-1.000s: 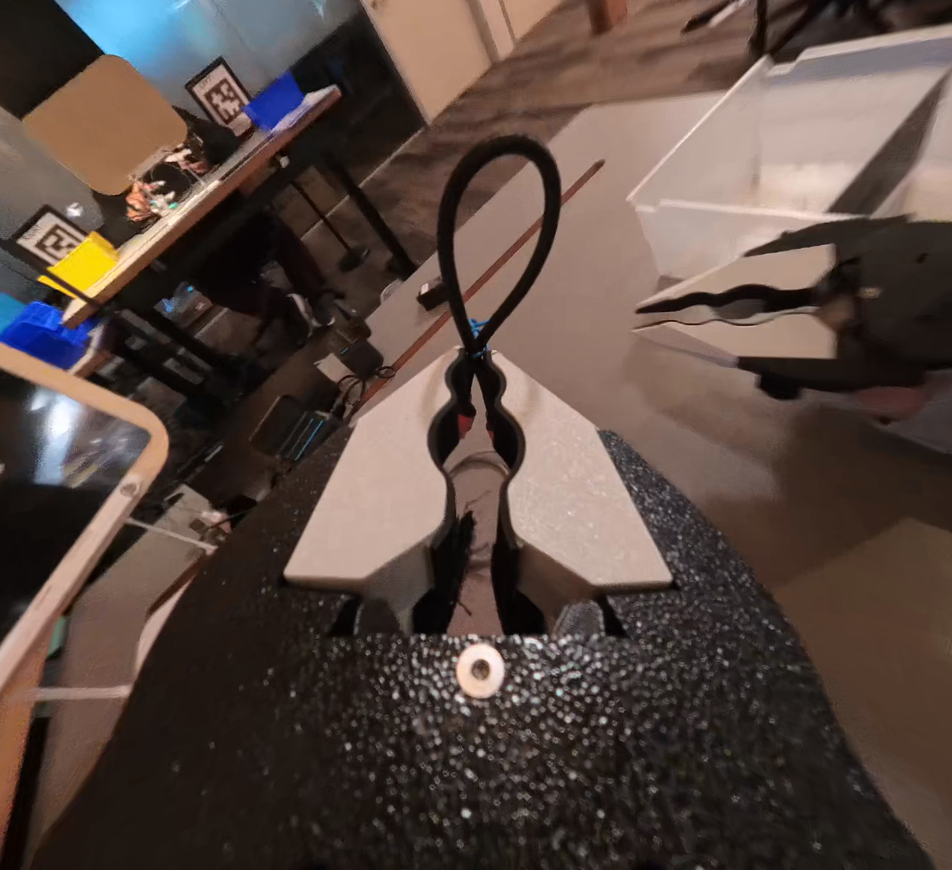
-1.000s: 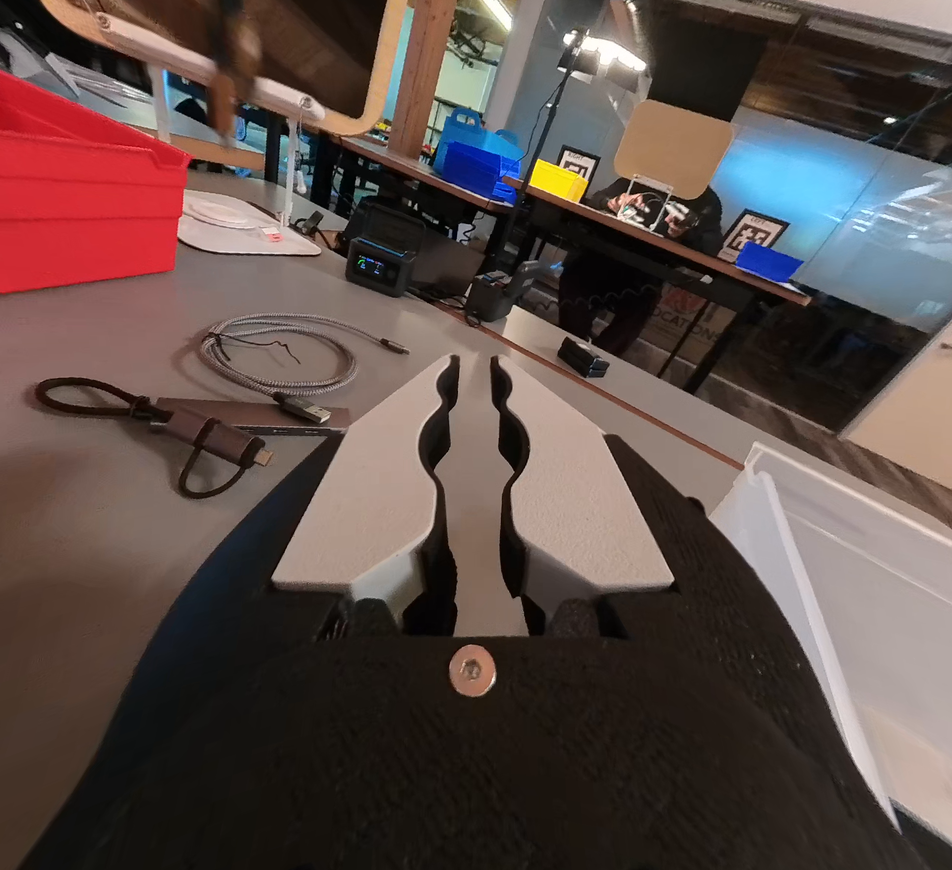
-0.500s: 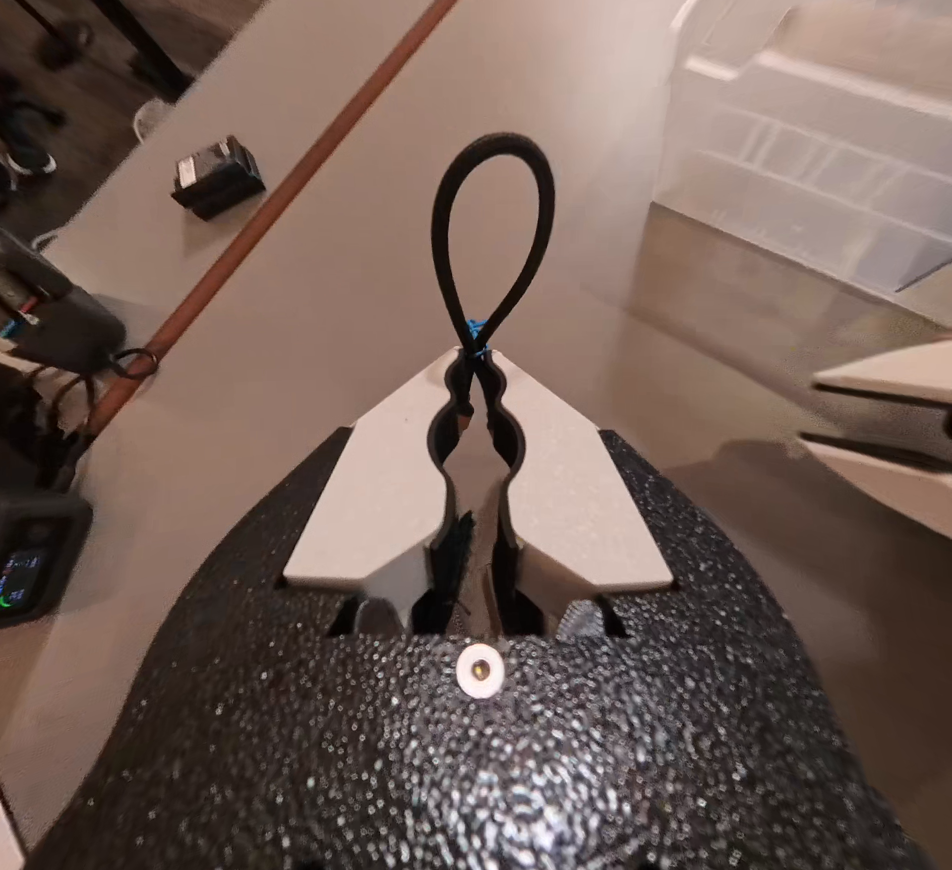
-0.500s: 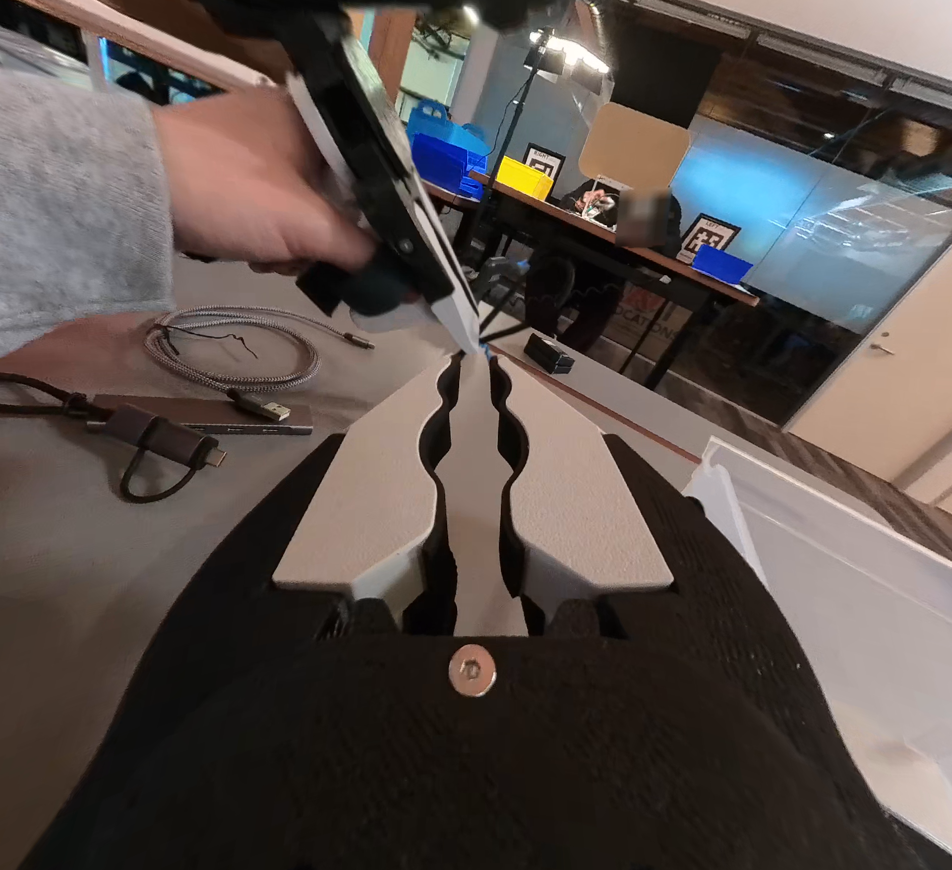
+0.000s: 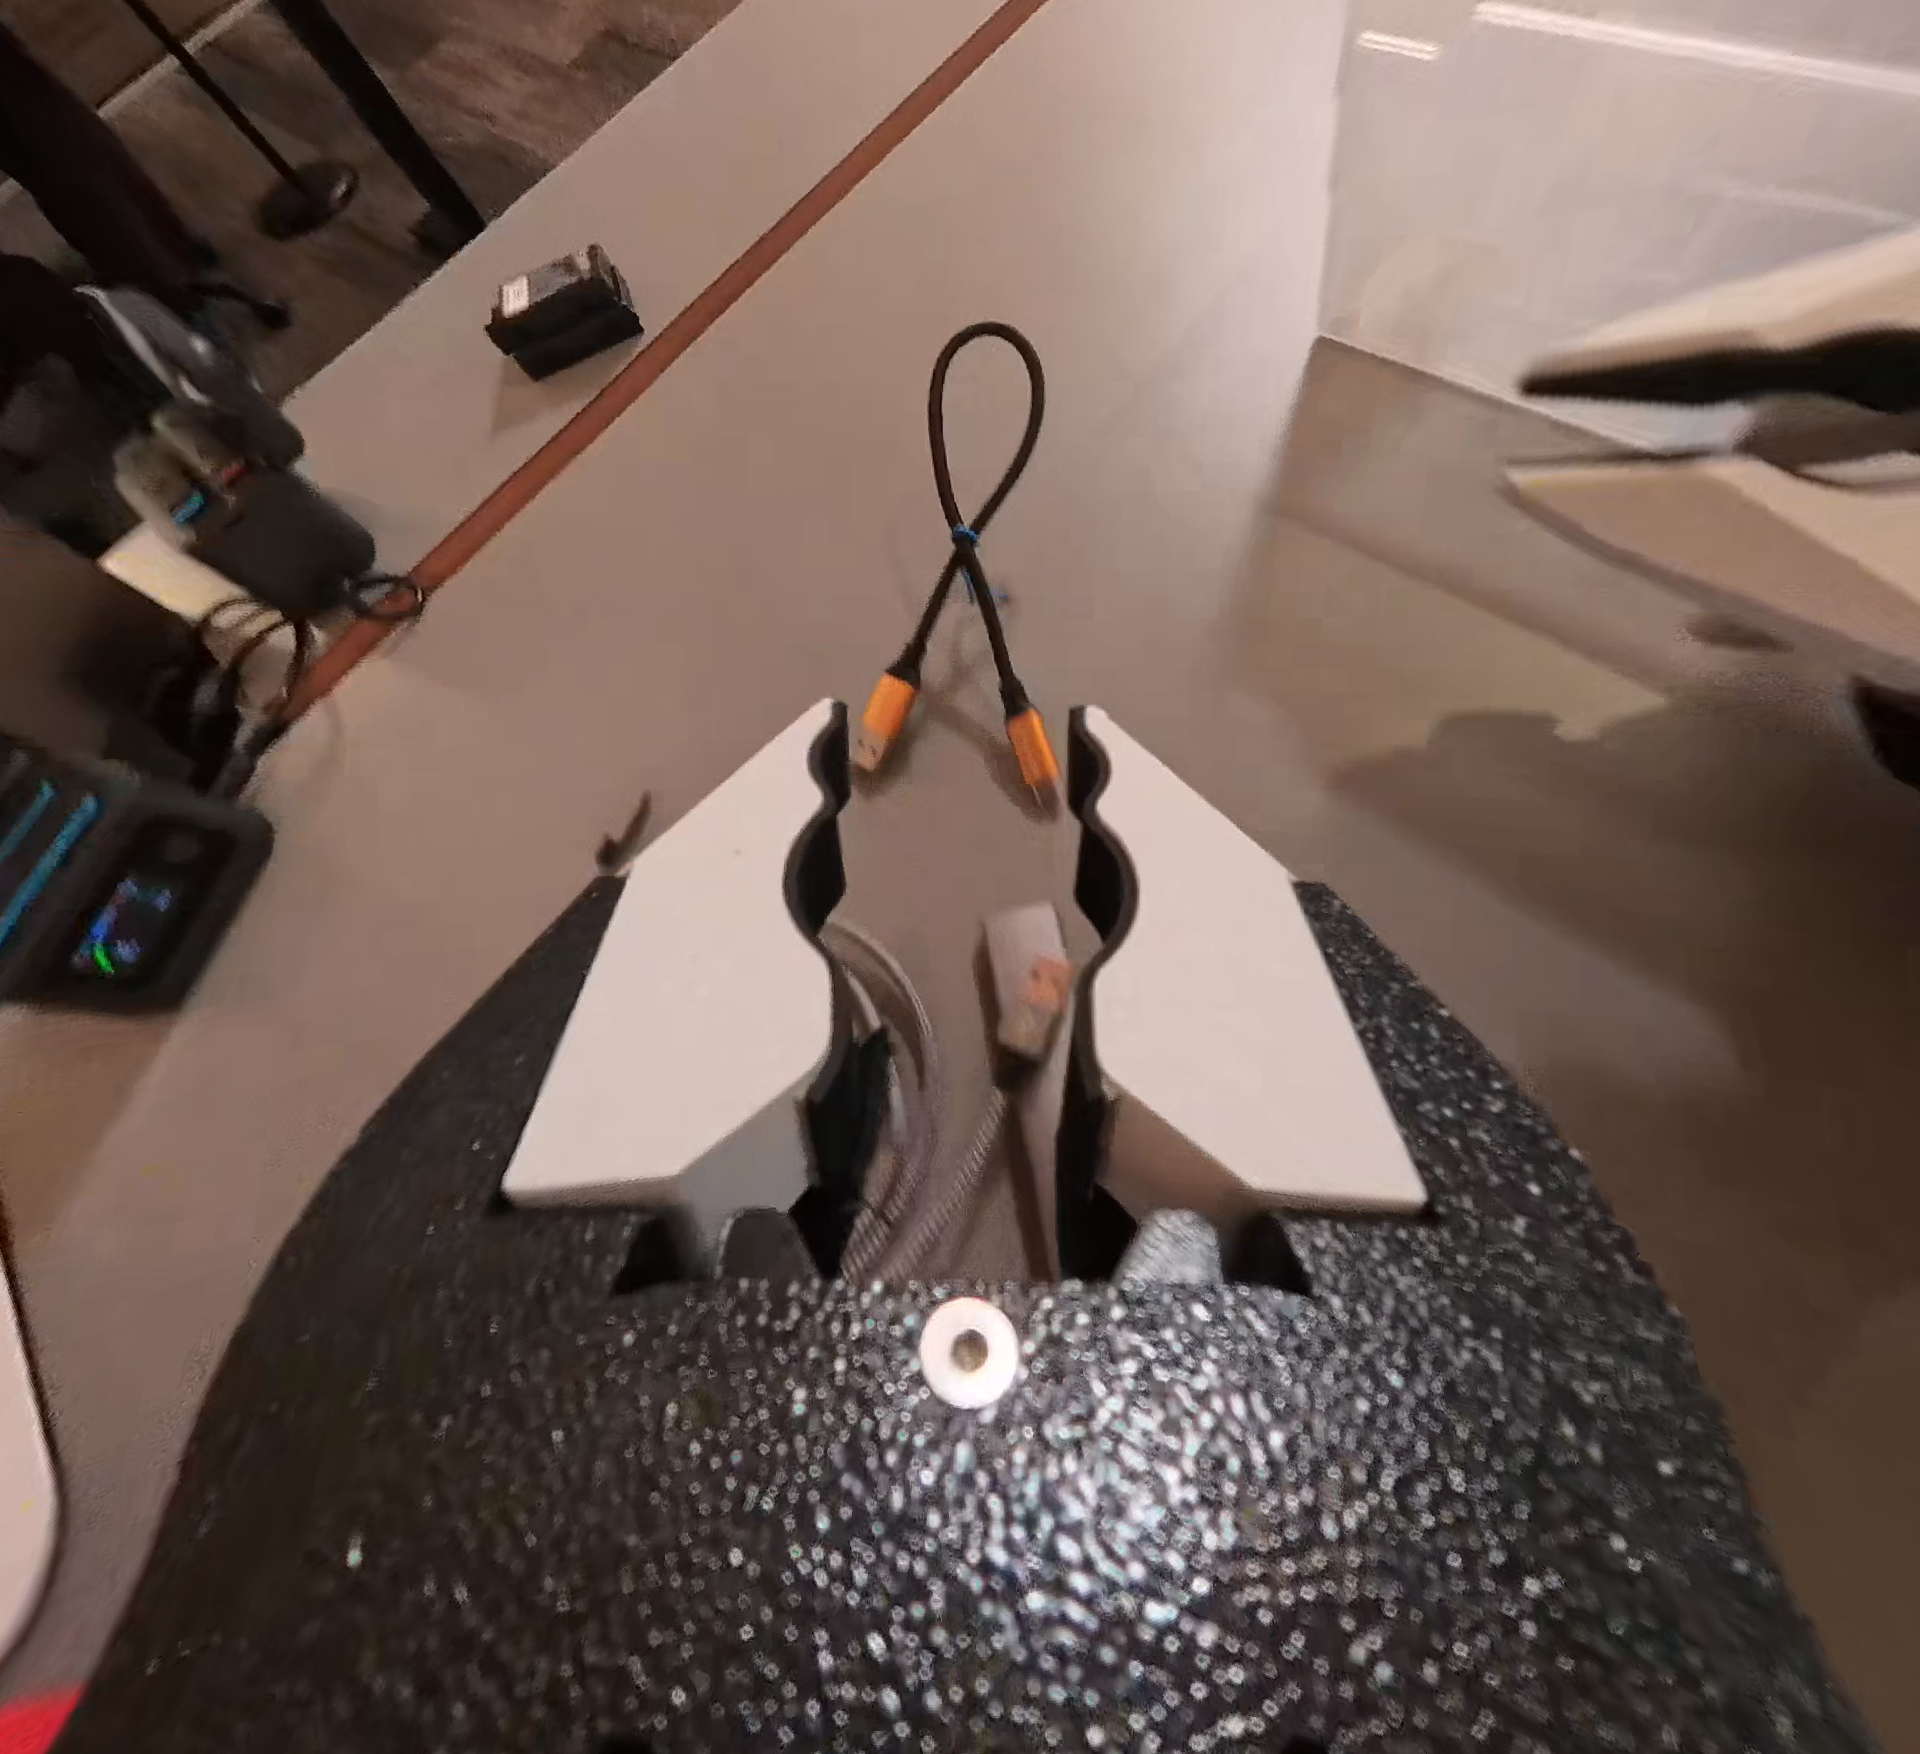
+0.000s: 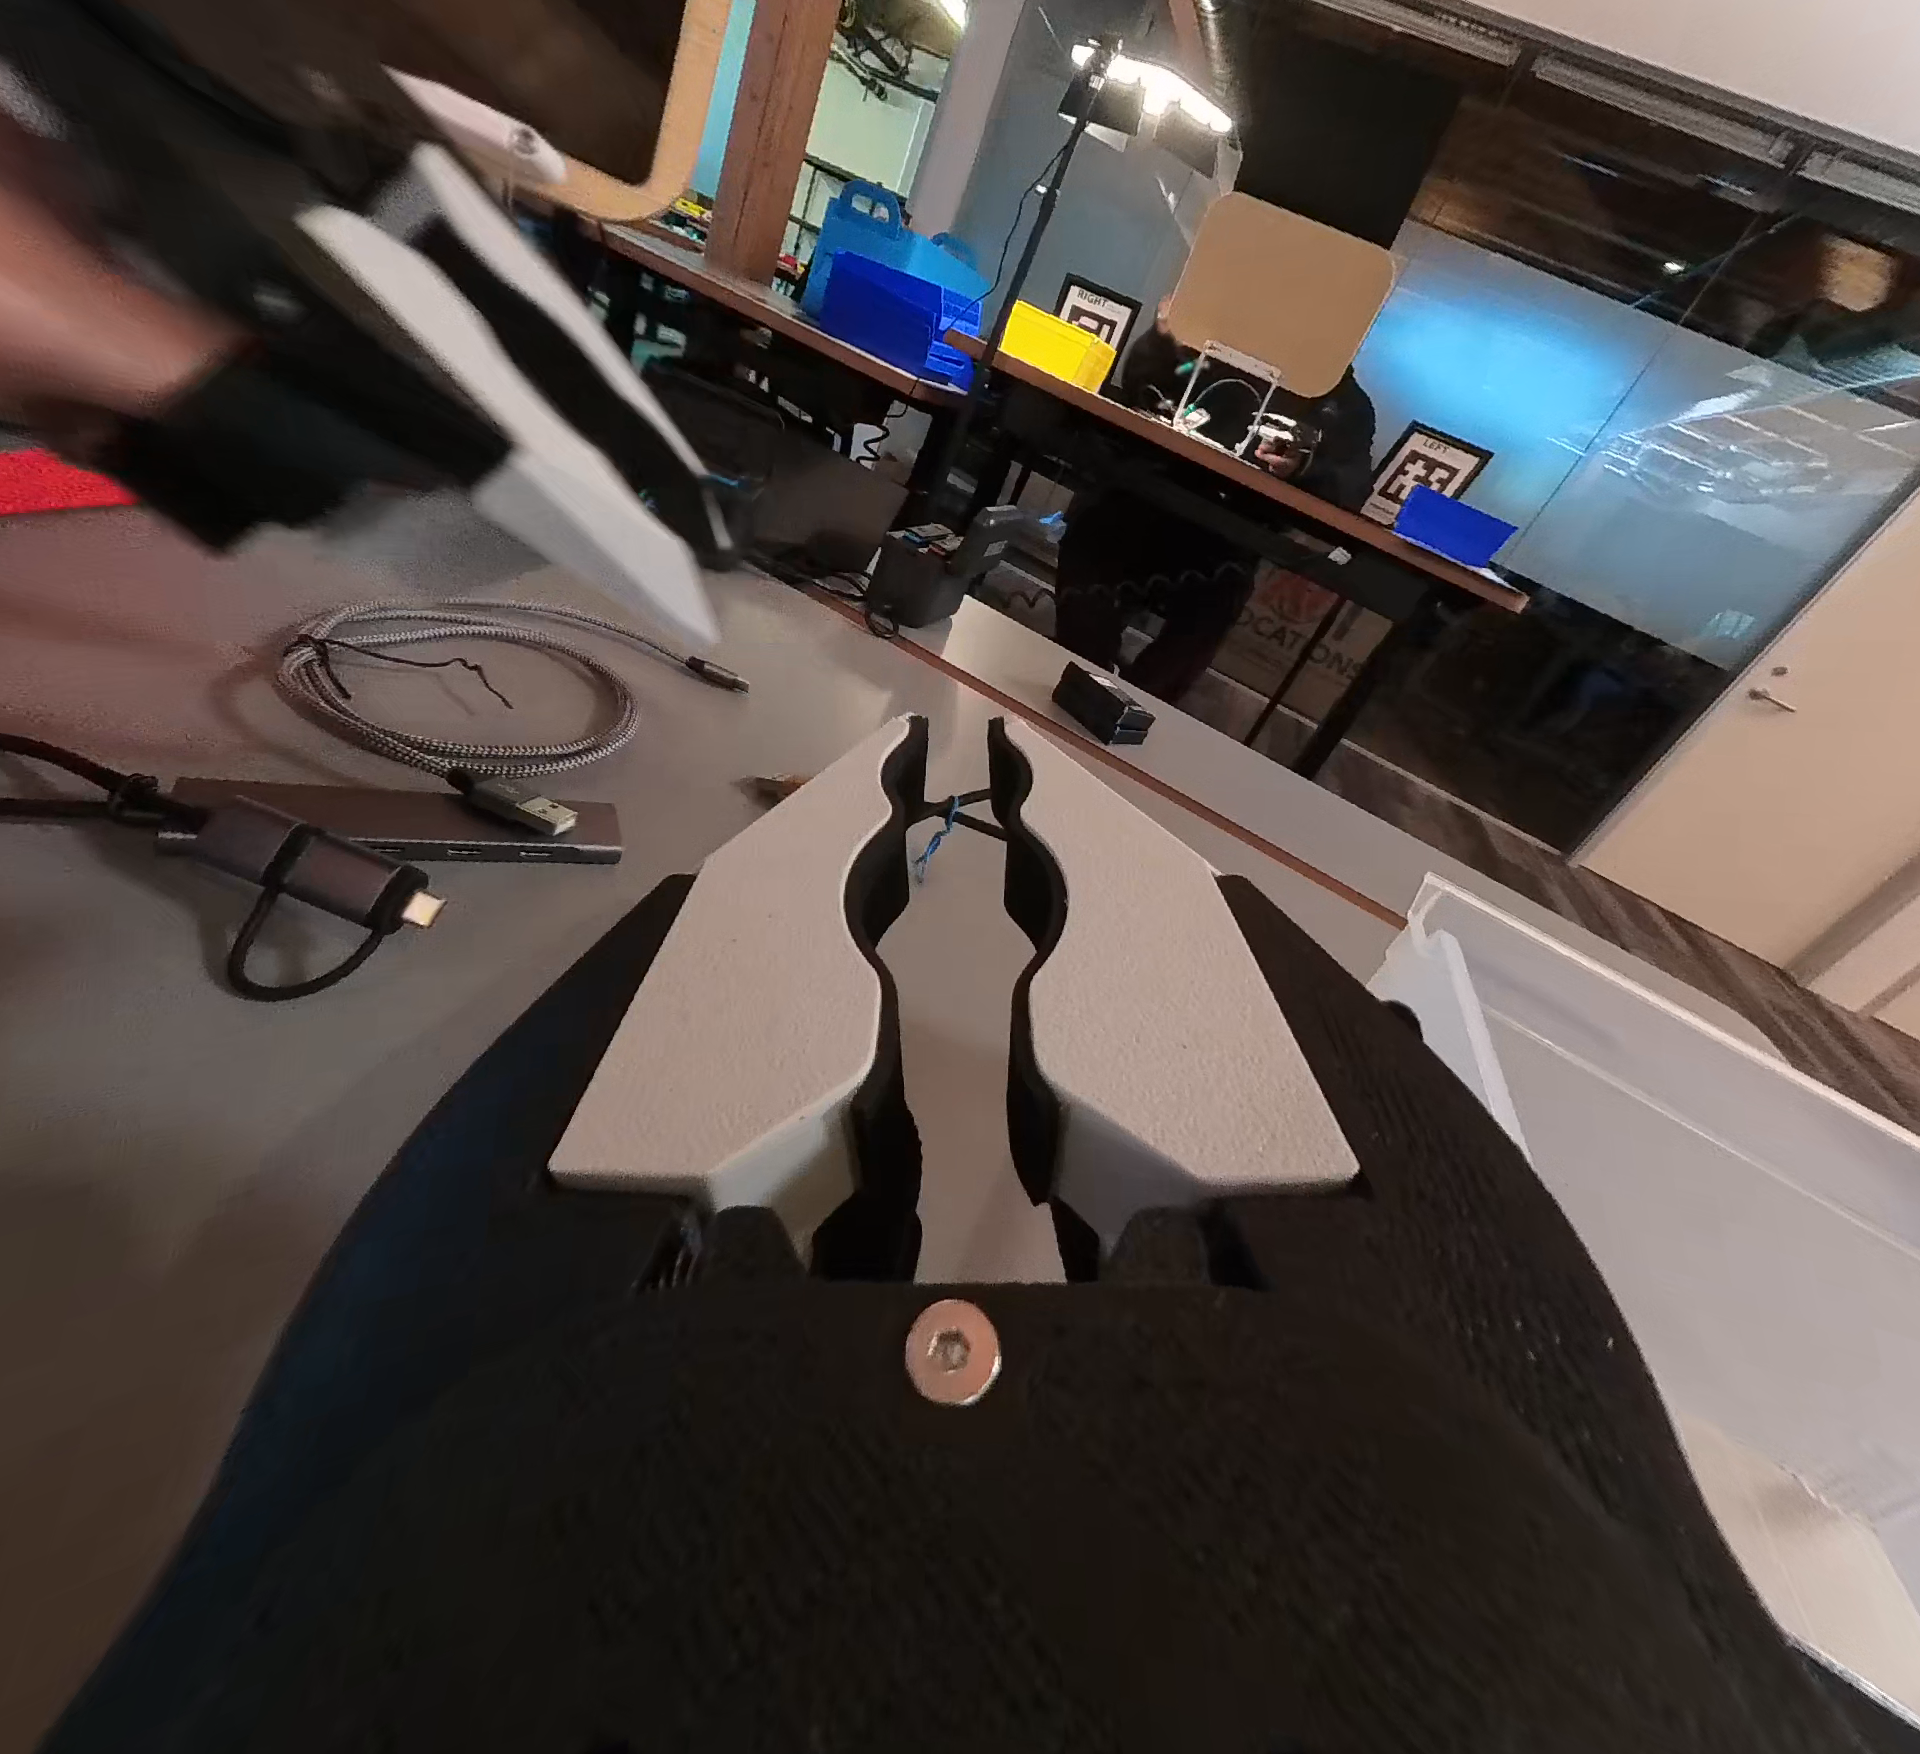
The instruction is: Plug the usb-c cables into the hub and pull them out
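Observation:
A short black cable [image 5: 985,416] with two orange plugs and a blue tie lies looped on the grey table, just ahead of my left gripper [image 5: 956,712]. That gripper is open and empty. In the right wrist view the left gripper [image 6: 717,592] hovers above the table at the upper left. My right gripper [image 6: 956,728] has its jaws almost together with nothing between them; the black cable [image 6: 951,816] shows through the gap, on the table beyond. A slim dark hub [image 6: 416,834] lies at the left, with a coiled grey braided cable [image 6: 457,696] behind it and a dark adapter [image 6: 312,873] in front.
A white bin [image 5: 1621,125] stands at the right, also in the right wrist view [image 6: 1662,1133]. A small black box [image 5: 561,312] sits near the table's far edge. A dark device with a lit screen [image 5: 114,915] is at the left. A person sits at a far desk. The dark adapter [image 6: 312,873] sits 11 cm or so from the ends of my left fingers.
My left gripper has opened and let go of the black cable, which now lies on the table. It has drawn back from it. My right gripper's jaws have not changed.

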Demonstrator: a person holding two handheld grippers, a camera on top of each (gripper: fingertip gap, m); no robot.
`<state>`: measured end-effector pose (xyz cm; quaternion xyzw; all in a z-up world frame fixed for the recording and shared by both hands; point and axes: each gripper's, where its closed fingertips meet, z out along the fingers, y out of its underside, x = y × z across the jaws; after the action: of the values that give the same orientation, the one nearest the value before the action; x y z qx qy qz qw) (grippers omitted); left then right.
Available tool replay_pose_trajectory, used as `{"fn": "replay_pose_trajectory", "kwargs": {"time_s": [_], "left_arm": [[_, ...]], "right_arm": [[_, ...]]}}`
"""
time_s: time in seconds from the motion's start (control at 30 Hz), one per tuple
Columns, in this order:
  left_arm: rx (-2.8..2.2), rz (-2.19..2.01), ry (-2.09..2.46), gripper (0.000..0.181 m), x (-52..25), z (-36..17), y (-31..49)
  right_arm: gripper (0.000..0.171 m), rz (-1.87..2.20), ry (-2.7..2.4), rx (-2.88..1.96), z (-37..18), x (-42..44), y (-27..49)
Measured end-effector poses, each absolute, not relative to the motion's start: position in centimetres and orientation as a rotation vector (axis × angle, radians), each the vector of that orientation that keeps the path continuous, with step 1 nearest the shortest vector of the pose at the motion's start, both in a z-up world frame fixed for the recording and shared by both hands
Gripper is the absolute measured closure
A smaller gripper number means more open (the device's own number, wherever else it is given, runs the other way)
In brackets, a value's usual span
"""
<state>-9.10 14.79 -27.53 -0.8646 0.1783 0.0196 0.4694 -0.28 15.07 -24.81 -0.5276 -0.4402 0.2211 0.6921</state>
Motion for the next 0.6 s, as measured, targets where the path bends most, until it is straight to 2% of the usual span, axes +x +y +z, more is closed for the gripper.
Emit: {"fn": "replay_pose_trajectory", "kwargs": {"time_s": [0.13, 0.27, 0.4, 0.6], "left_arm": [[-2.135, -0.046, 0.389, 0.138, -8.9, -28.8, 9.6], [-2.145, -0.035, 0.409, 0.154, -8.8, -30.6, 5.6], [-2.286, 0.056, 0.455, 0.146, -10.0, -33.9, 3.0], [-2.336, 0.074, 0.445, 0.145, -10.4, -36.0, 2.7]], "right_arm": [[0.162, 0.501, -0.991, -1.176, -24.8, -0.6, 15.0], [0.161, 0.519, -1.009, -1.179, -25.0, -1.0, 14.8], [0.160, 0.551, -1.067, -1.156, -25.4, -1.9, 13.9], [0.158, 0.571, -1.196, -1.062, -26.0, -3.2, 11.7]]}}
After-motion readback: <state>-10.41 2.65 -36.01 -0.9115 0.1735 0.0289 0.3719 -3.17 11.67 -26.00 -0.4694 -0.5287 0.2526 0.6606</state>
